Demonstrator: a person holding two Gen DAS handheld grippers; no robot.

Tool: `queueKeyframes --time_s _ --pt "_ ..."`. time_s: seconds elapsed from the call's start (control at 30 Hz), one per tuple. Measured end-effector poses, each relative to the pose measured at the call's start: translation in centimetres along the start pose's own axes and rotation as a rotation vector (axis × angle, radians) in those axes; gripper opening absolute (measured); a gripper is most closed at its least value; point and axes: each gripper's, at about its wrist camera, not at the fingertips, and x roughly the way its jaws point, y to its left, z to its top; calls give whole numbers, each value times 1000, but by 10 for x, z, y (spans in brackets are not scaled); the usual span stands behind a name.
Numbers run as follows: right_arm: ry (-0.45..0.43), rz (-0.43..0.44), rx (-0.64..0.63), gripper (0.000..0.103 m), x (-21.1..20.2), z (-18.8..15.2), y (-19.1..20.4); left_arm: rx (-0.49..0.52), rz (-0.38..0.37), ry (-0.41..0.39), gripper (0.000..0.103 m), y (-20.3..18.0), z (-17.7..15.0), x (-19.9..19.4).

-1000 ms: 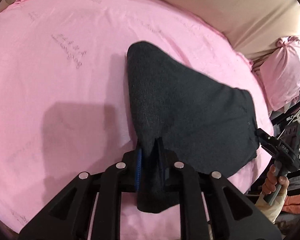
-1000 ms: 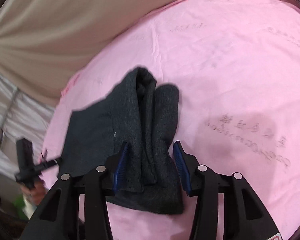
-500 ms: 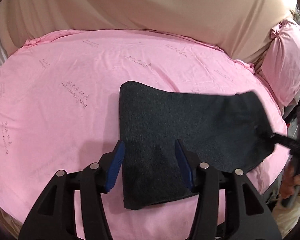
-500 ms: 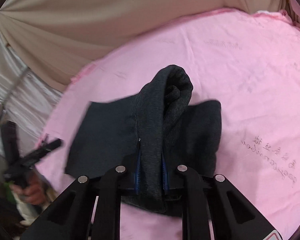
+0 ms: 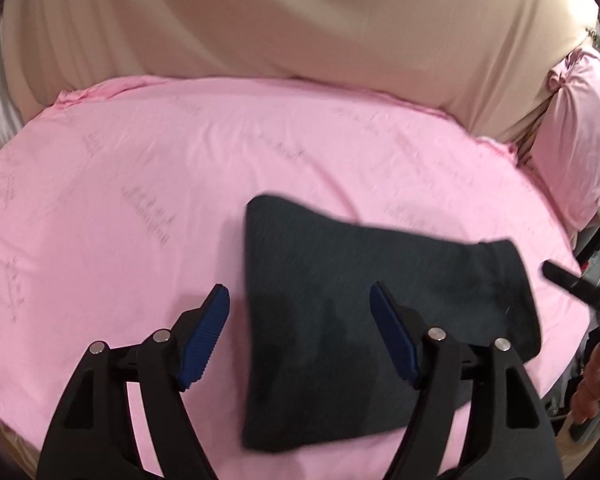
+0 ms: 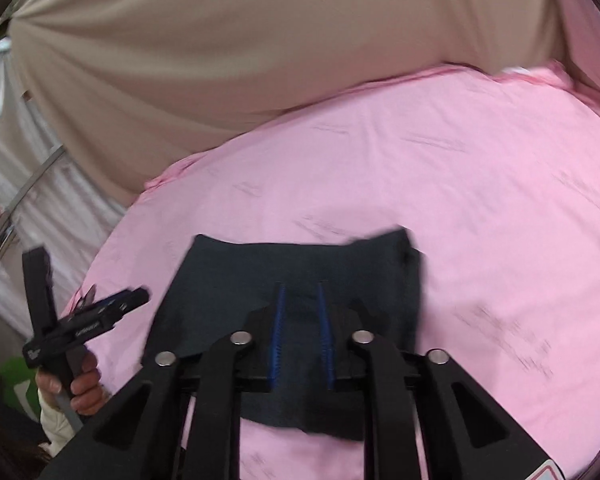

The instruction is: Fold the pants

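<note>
1. The dark charcoal knit pants (image 5: 364, 320) lie in a compact folded rectangle on the pink printed bed sheet (image 5: 120, 184), near its front edge.
2. Left gripper (image 5: 300, 336) – fingers spread wide above the fabric, grasping nothing.
3. Right gripper (image 6: 302, 336) – blue pads a narrow gap apart; whether fabric is pinched, I cannot tell.
4. Judgement: folding looks essentially complete – at most a final release and smoothing remain.
</note>
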Motion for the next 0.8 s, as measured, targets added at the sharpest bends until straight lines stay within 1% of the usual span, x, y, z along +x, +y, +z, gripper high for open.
queueKeyframes --time_s 0.03,0.07,0.1,0.13,0.17,0.2,0.23,0.3,0.33,0.37,0.4,0.43,0.47,0.5,0.53,0.6,0.63,0.67,0.7,0.77,0.8 --pt "27 5 -9 6 16 4 -1 1 1 6 72 -4 5 9" --pt "51 -31 -3 0 35 7 -10 11 18 33 72 -8 10 28" --pt "61 -114 11 0 51 9 -23 20 61 68 72 -10 11 49" --pt "72 -145 48 0 66 8 -42 25 102 93 71 -9 11 65" --pt "52 -72 116 0 69 6 -56 24 170 144 72 -4 7 91" --pt "49 -11 196 0 62 4 -73 2 164 165 72 1 4 100" --pt "55 3 225 0 57 3 -72 -51 116 154 74 10 1 101" --pt "14 -55 123 0 37 3 -45 -54 109 158 75 14 0 96" --pt "-1 -70 72 1 29 1 -32 -53 114 156 76 15 1 95" --pt "-4 -65 55 1 26 -2 -29 -51 120 154 76 14 0 94" --pt "14 -80 49 1 29 -6 -31 -46 128 152 76 12 -1 93" --pt "57 -147 43 0 34 -11 -49 -39 139 145 76 10 -2 89" --pt "76 -155 59 0 43 -16 -59 -33 142 138 76 7 -4 85" --pt "60 -125 98 0 41 -21 -65 -27 145 134 75 5 -6 80" --pt "56 -114 118 0 34 -24 -64 -23 148 132 75 2 -8 75" --pt "0 -94 63 0 8 -24 -42 -14 153 123 74 4 -8 68" --pt "-8 -75 35 0 -3 -27 -34 -11 147 119 74 4 -10 60" --pt "3 -67 13 0 -8 -32 -29 -9 144 117 75 4 -10 57" --pt "21 -82 -5 0 -8 -37 -28 -7 143 113 75 4 -12 52" --pt "90 -165 -26 0 1 -54 -36 11 150 105 75 2 -18 45" --pt "110 -170 -7 0 7 -59 -45 19 154 107 76 0 -22 43"
